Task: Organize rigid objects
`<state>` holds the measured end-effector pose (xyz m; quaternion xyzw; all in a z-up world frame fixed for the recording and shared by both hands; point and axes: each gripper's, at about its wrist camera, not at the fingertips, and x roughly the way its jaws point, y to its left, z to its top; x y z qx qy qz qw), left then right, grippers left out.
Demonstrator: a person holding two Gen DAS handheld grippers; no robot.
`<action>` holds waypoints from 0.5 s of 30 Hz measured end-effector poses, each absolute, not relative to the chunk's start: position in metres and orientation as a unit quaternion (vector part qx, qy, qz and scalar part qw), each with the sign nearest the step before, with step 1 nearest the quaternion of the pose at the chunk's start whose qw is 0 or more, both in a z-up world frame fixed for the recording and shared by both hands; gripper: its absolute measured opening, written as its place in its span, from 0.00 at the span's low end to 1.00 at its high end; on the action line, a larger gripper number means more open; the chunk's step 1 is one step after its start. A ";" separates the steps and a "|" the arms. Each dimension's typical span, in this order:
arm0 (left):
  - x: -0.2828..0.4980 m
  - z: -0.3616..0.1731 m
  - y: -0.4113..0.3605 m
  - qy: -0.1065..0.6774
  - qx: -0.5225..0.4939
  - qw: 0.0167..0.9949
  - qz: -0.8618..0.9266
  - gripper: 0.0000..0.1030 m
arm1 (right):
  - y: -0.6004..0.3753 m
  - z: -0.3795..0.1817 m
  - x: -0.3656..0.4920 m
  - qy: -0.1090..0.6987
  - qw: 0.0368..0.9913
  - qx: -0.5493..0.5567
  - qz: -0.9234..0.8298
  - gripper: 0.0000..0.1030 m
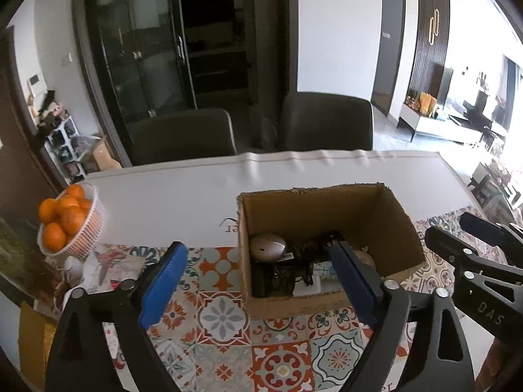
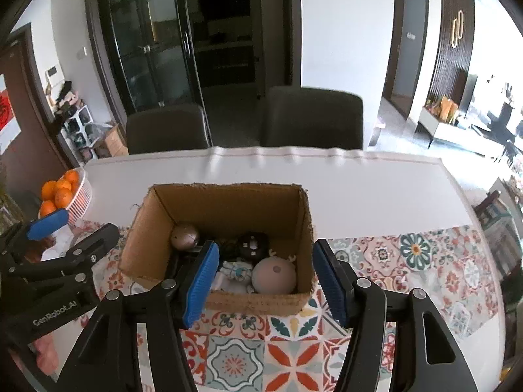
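"GenRobot.AI" stands in white letters on the black body of the left gripper (image 2: pixel 62 238), seen in the right wrist view. In the left wrist view the letters "DAS" show on the black body of the right gripper (image 1: pixel 470 232). Dark lettering on the white sheet (image 1: pixel 196 196) over the worktop, just left of the cardboard box (image 1: pixel 327 303), is partly hidden and cannot be read. A red sign (image 2: pixel 5 114) on the door at far left bears a mark too small to tell.
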<state>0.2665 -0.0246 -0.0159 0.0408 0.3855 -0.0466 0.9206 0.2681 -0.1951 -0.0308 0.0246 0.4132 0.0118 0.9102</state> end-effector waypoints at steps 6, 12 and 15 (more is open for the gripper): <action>0.233 0.007 -0.021 0.341 0.047 0.939 -0.027 1.00 | -0.195 -0.012 0.240 0.389 0.921 0.031 0.006 0.66; 0.201 0.026 -0.019 0.298 0.060 0.953 -0.009 1.00 | -0.196 0.003 0.212 0.361 0.932 0.038 -0.002 0.76; 0.186 0.031 -0.019 0.286 0.061 0.956 -0.008 1.00 | -0.195 0.010 0.197 0.347 0.937 0.035 -0.008 0.79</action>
